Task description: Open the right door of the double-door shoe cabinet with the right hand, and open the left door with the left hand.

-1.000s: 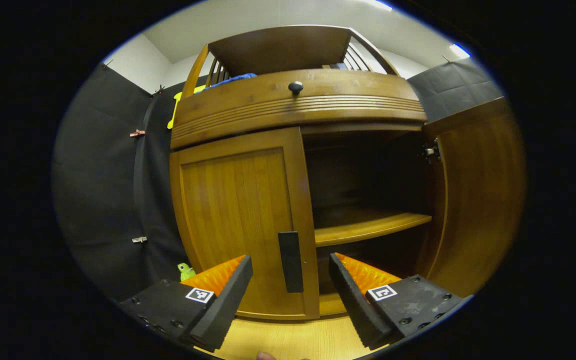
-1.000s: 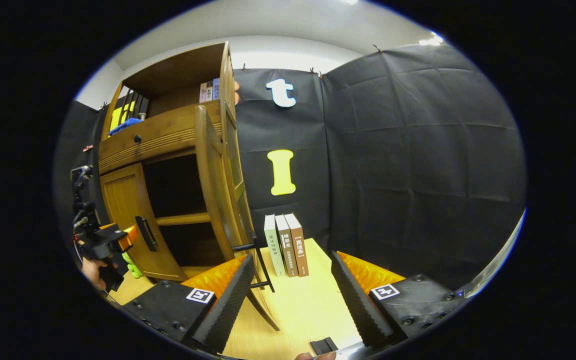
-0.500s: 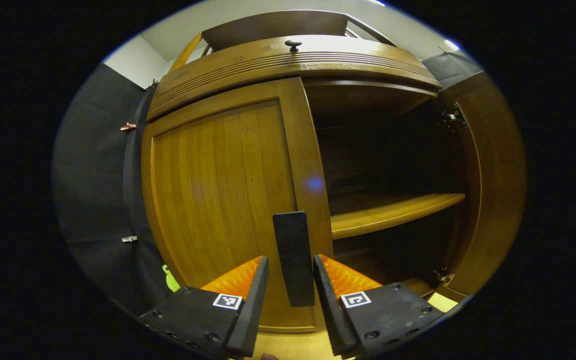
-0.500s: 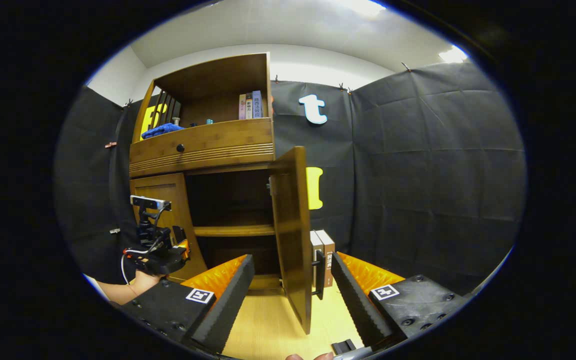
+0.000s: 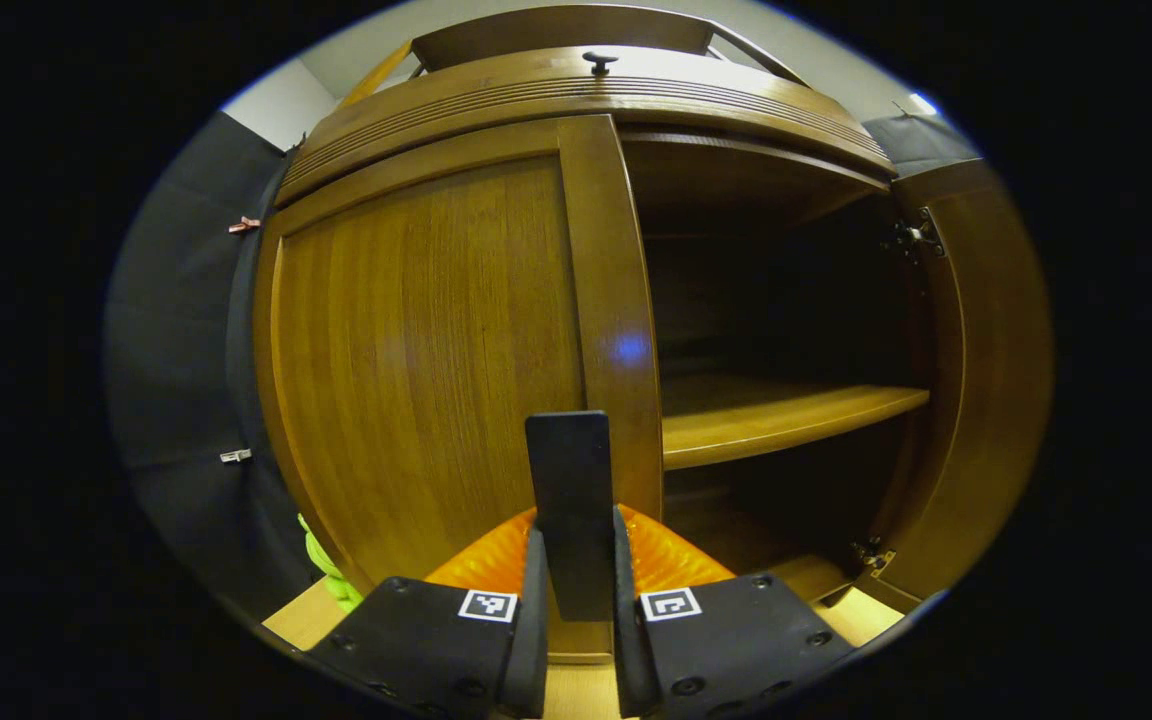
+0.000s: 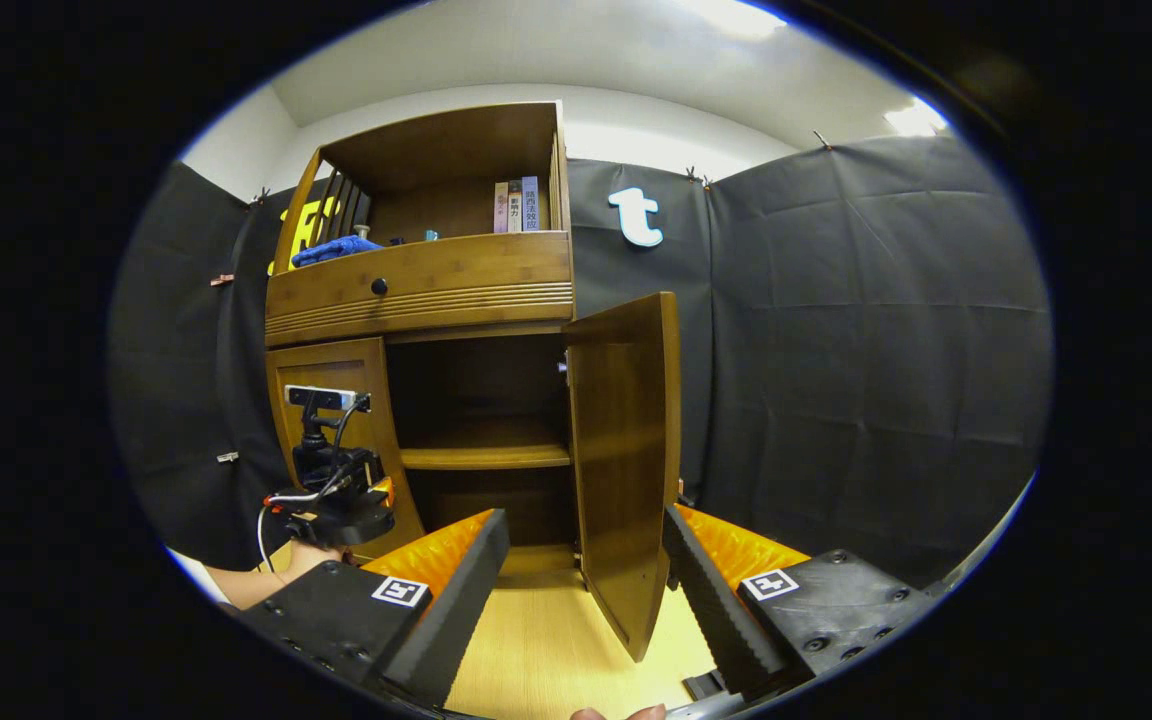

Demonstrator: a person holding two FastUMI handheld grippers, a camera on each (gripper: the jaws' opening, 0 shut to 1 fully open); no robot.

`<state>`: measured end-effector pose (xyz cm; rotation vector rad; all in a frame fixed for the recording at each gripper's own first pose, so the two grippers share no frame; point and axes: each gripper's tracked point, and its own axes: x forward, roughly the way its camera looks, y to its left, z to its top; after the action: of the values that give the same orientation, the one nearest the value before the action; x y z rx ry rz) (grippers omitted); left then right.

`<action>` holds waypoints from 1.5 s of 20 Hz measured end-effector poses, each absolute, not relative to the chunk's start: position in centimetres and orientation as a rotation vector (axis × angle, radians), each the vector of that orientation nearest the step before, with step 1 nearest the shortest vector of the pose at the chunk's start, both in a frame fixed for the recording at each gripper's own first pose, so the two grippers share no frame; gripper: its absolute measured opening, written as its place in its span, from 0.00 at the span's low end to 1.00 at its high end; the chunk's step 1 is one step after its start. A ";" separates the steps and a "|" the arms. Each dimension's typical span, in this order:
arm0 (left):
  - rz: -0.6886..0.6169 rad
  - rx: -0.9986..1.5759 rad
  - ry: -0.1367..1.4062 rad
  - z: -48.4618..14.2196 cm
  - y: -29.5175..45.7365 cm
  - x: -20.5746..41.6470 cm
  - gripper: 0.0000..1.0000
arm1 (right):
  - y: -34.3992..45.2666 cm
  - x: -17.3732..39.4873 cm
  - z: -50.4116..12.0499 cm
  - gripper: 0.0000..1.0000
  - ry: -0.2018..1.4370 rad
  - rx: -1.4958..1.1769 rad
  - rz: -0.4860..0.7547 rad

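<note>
The left gripper point(image 5: 574, 610) squeezes the black handle point(image 5: 569, 500) at 6 o'clock on the shut left door point(image 5: 426, 340), while the right gripper point(image 6: 584, 590) gapes wide around the open right door's point(image 6: 626, 450) bottom edge.

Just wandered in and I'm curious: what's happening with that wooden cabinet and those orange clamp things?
A person is opening a double-door shoe cabinet with a handheld gripper in each hand. The right door already stands swung open, showing a shelf inside. The right gripper hangs open in front of it, holding nothing. The left gripper is clamped on the black handle of the left door, which is not yet open.
</note>
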<state>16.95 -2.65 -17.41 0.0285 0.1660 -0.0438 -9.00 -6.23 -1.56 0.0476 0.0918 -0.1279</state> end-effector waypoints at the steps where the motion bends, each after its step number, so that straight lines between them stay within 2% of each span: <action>1: -0.049 0.026 0.170 -17.3 -2.4 16.1 0.31 | -5.9 -9.1 -1.6 0.98 0.090 0.048 -0.128; 5: -0.069 0.016 0.178 -17.2 -0.8 11.9 0.29 | -4.7 -8.9 -1.7 0.98 0.087 0.057 -0.120; 10: -0.092 0.016 0.184 -16.9 2.5 5.9 0.32 | -3.2 -8.4 -2.3 0.98 0.089 0.055 -0.099; 13: -0.091 0.014 0.191 -16.7 4.8 3.5 0.27 | -1.9 -8.0 -2.9 1.00 0.101 0.063 -0.078; 14: -0.087 0.012 0.192 -16.7 5.5 2.8 0.29 | -1.4 -7.9 -3.2 0.98 0.109 0.063 -0.069; 30: 0.004 0.015 0.188 -17.6 18.4 -3.4 0.13 | 2.3 -6.4 -4.1 0.98 0.125 0.062 -0.012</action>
<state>-3.36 18.40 -17.63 0.0149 0.1877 0.0039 -6.44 2.29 -4.09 0.0625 0.1253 -0.0119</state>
